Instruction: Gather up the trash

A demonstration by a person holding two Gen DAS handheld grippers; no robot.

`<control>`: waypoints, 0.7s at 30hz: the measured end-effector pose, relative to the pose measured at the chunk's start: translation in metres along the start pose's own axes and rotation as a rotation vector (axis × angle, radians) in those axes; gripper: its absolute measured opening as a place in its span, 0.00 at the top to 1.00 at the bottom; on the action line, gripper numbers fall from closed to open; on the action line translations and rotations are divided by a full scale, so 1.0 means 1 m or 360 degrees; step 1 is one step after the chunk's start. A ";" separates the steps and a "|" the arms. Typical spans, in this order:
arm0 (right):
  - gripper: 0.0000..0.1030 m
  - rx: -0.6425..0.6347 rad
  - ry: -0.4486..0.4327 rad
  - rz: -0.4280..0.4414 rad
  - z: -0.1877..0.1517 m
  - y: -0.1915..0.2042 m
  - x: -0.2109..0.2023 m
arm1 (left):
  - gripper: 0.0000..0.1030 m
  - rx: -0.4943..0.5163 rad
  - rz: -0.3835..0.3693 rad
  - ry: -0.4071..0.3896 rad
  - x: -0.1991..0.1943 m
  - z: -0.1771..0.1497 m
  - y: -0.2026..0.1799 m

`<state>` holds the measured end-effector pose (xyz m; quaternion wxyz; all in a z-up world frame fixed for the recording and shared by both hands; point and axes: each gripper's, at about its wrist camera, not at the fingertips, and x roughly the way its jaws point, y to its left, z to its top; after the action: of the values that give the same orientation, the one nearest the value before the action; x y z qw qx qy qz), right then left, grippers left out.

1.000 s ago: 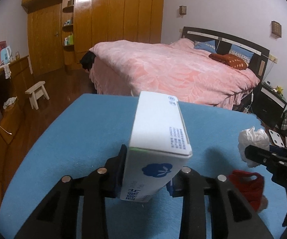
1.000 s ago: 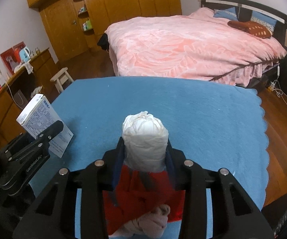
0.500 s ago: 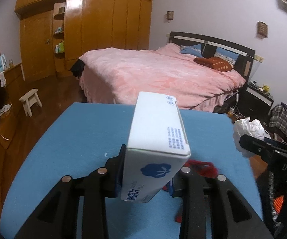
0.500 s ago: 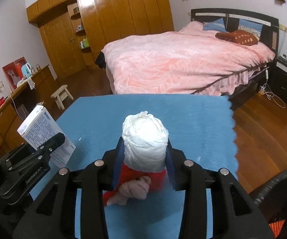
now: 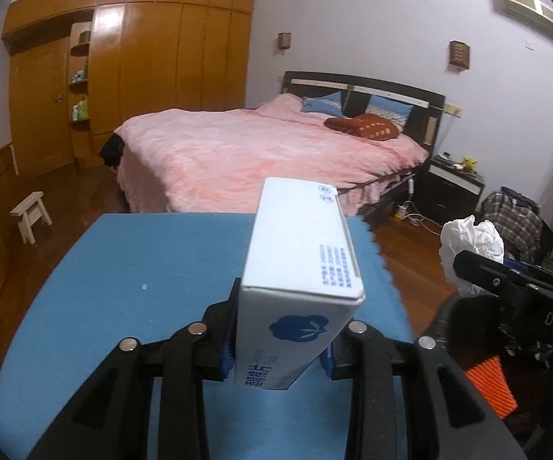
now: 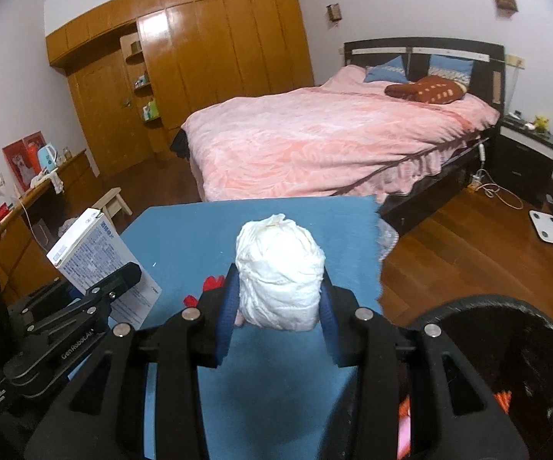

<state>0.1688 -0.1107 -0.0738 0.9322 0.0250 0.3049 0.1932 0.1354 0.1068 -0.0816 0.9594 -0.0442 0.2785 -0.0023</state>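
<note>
Jaws of the left gripper point(image 5: 280, 349) clamp a white carton point(image 5: 299, 268) at frame centre. Right gripper point(image 6: 278, 318) squeezes a tissue wad point(image 6: 280, 272), with a black bin point(image 6: 525, 345) lower right.

A bed point(image 6: 326, 145) with a pink quilt fills the room's middle — a wooden wardrobe point(image 6: 199, 61) behind, a small stool point(image 5: 31, 214) on the wood floor.

Both grippers are held side by side, tilted a little downward. The left gripper point(image 5: 280, 345) has its jaws clamped on the sides of a white carton point(image 5: 299, 268) standing upright between them. The right gripper point(image 6: 278, 318) pinches a crumpled white tissue wad point(image 6: 278, 268) the same way.
</note>
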 end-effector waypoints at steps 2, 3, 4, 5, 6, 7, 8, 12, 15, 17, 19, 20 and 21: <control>0.64 0.0000 -0.0017 -0.0024 -0.005 -0.006 -0.013 | 0.68 0.0005 -0.0036 0.0001 -0.005 -0.002 -0.010; 0.64 0.0002 -0.0025 -0.0037 -0.008 -0.010 -0.021 | 0.68 0.0008 -0.0054 0.0003 -0.008 -0.003 -0.015; 0.64 0.0009 -0.0030 -0.0049 -0.011 -0.013 -0.028 | 0.68 0.0011 -0.0068 0.0003 -0.011 -0.005 -0.018; 0.64 0.0021 -0.0034 -0.0061 -0.014 -0.018 -0.035 | 0.68 0.0016 -0.0086 0.0004 -0.014 -0.006 -0.023; 0.64 0.0029 -0.0039 -0.0073 -0.017 -0.021 -0.040 | 0.68 0.0022 -0.0102 0.0004 -0.016 -0.007 -0.028; 0.64 0.0034 -0.0043 -0.0082 -0.019 -0.024 -0.045 | 0.68 0.0028 -0.0115 0.0005 -0.019 -0.008 -0.031; 0.64 0.0039 -0.0047 -0.0099 -0.022 -0.029 -0.052 | 0.68 0.0034 -0.0129 0.0006 -0.021 -0.010 -0.034; 0.64 0.0072 -0.0060 -0.0143 -0.031 -0.043 -0.070 | 0.68 0.0075 -0.0192 0.0009 -0.030 -0.014 -0.054; 0.64 0.0086 -0.0072 -0.0178 -0.037 -0.053 -0.082 | 0.68 0.0102 -0.0232 0.0004 -0.035 -0.016 -0.069; 0.64 0.0096 -0.0085 -0.0204 -0.039 -0.059 -0.090 | 0.68 0.0125 -0.0257 0.0002 -0.039 -0.019 -0.077; 0.64 0.0101 -0.0090 -0.0224 -0.042 -0.065 -0.097 | 0.68 0.0139 -0.0282 0.0002 -0.041 -0.021 -0.086; 0.64 0.0104 -0.0092 -0.0238 -0.044 -0.069 -0.101 | 0.68 0.0144 -0.0298 0.0002 -0.043 -0.022 -0.089; 0.64 0.0109 -0.0095 -0.0250 -0.046 -0.072 -0.105 | 0.68 0.0148 -0.0314 0.0003 -0.044 -0.023 -0.093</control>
<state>0.0894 -0.2200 -0.0649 0.9518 0.0386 0.2844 0.1082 0.0880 0.0135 -0.0694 0.9553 -0.0267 0.2733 -0.1097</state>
